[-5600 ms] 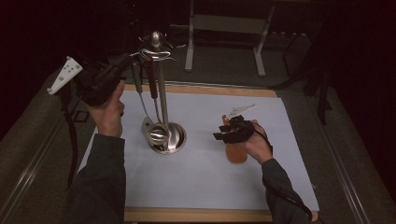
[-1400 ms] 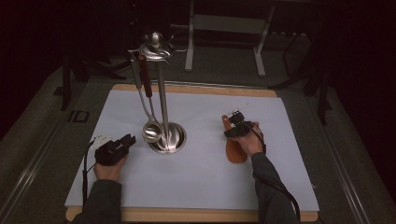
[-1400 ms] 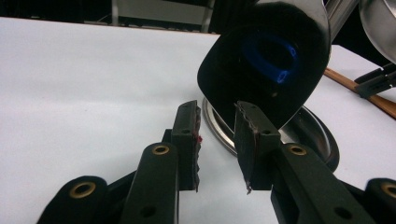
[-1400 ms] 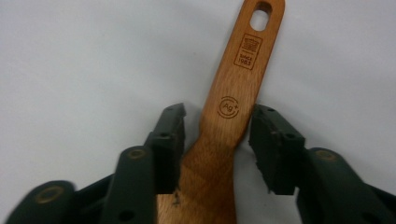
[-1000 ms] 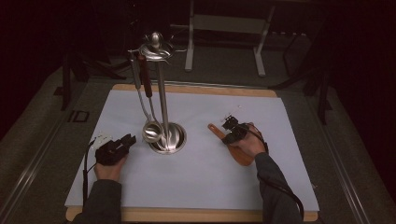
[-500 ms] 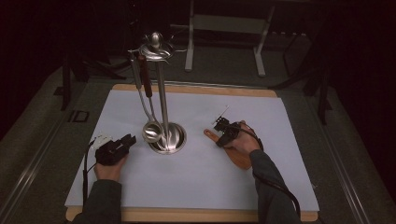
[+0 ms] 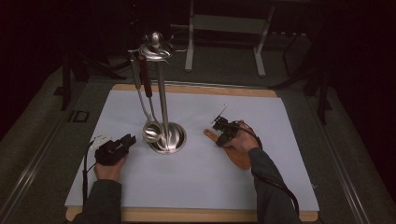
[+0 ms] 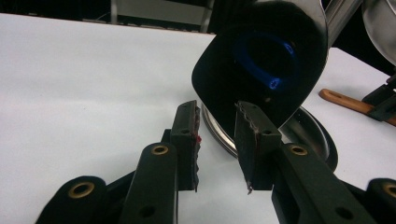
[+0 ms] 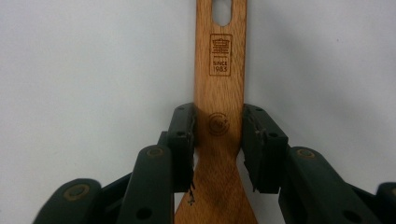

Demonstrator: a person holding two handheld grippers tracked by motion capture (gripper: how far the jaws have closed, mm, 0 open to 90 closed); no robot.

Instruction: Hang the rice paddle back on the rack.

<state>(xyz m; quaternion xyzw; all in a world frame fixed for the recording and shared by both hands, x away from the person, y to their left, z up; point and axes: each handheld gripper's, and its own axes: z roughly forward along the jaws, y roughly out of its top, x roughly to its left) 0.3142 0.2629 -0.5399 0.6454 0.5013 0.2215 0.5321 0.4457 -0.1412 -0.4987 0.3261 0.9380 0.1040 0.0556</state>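
Right gripper is reaching down over the wooden spatula, its jaws sitting either side of the handle neck where it widens into the blade; they have just been closing around it. The pads are flanking the wood closely, the left one looking to be touching, but whether they are actually pressing is not clear. The spatula is lying flat on the white worktop, right of the utensil stand, handle end with its hanging hole pointing away from the person. Left gripper is resting low on the worktop left of the stand's round base, jaws standing partly open with nothing between them, pointing at a dark shiny ladle bowl hanging just ahead. In the high view the left gripper is lying near the base, apart from it, and a ladle and another utensil are hanging from the stand's top ring.
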